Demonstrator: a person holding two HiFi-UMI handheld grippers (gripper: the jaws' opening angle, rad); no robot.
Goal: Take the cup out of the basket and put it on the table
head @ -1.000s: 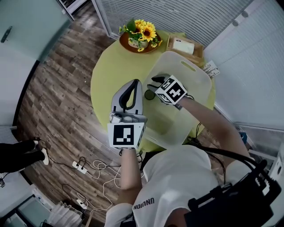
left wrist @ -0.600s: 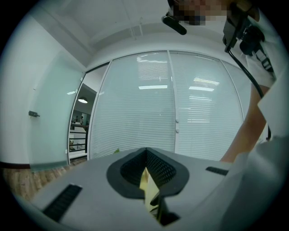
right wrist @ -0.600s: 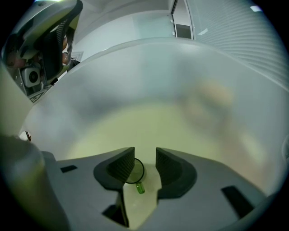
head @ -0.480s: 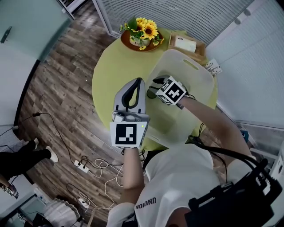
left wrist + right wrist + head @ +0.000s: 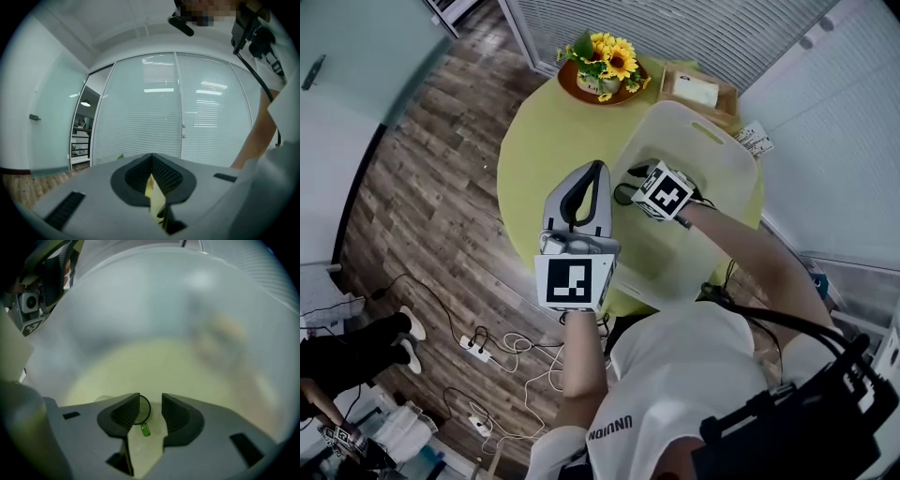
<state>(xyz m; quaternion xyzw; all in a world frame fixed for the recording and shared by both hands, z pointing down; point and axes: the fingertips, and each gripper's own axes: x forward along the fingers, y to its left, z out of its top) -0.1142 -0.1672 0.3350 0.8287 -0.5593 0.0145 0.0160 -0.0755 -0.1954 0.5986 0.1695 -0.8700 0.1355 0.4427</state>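
Note:
The cup [image 5: 144, 414] is small and clear, with a dark round rim and a green bit below it. It lies on the floor of the translucent white basket [image 5: 705, 133]. My right gripper [image 5: 151, 408] is down inside the basket, its jaws a little apart; the cup's rim shows in the gap, against the left jaw and apart from the right one. In the head view the right gripper [image 5: 630, 184] covers most of the cup. My left gripper [image 5: 597, 170] hovers over the yellow-green table [image 5: 534, 141] beside the basket's left wall, shut and empty.
A bowl of sunflowers [image 5: 607, 64] and a wooden tray [image 5: 697, 91] stand at the table's far edge. Cables and a power strip [image 5: 480, 349] lie on the wood floor. A person's feet [image 5: 405, 328] are at the left.
Both grippers have hardly moved; the right one stays inside the basket. The feet at the left have shifted across the floor.

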